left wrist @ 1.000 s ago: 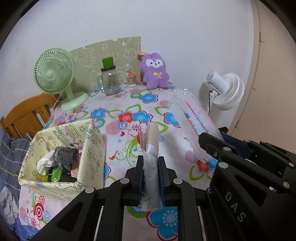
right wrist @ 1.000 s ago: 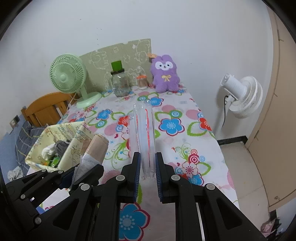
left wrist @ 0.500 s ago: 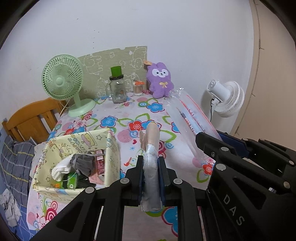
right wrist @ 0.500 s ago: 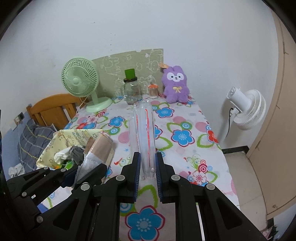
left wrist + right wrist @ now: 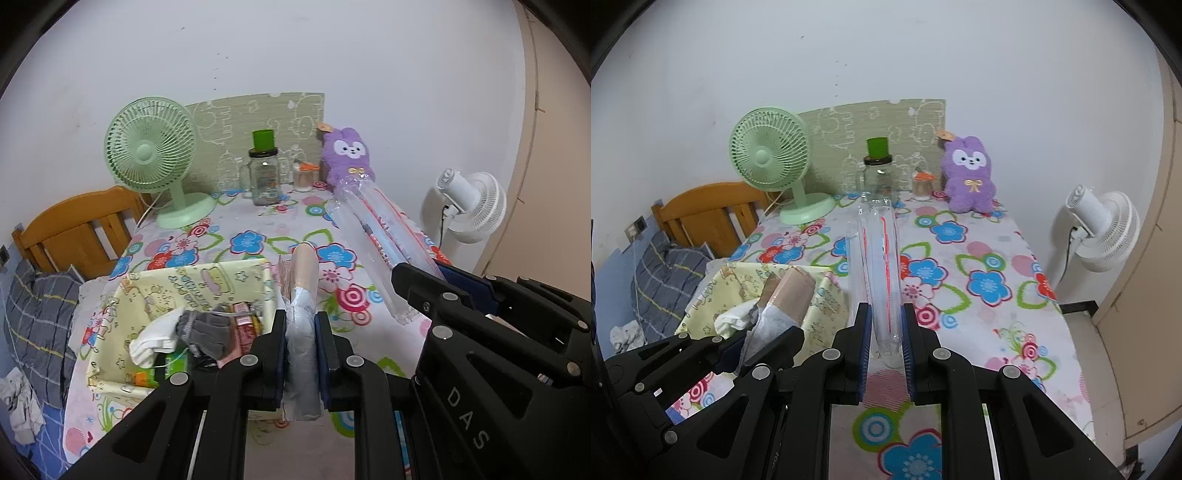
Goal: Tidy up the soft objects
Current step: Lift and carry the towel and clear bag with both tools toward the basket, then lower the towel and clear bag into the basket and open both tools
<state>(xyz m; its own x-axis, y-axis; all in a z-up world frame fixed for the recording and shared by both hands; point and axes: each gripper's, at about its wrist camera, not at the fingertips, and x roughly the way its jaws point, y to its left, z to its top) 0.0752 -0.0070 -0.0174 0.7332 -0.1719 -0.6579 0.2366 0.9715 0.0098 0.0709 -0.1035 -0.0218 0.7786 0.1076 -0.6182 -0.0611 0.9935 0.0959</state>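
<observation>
Grey sock (image 5: 205, 332) only left-view visible

A table under a flower-print tablecloth (image 5: 990, 258) stands against a white wall. At its far edge, about 11 o'clock, a pale green desk fan (image 5: 768, 158) stands upright. A green patterned board (image 5: 886, 122) leans on the wall at 12 o'clock; before it stands a glass jar (image 5: 878, 177) with a green cup inverted on its lid, a small orange-lidded jar (image 5: 922, 183) just beside. A white floor fan (image 5: 1102, 229) stands off the table at 3 o'clock. A wooden chair (image 5: 709, 206) sits at 9 o'clock.
</observation>
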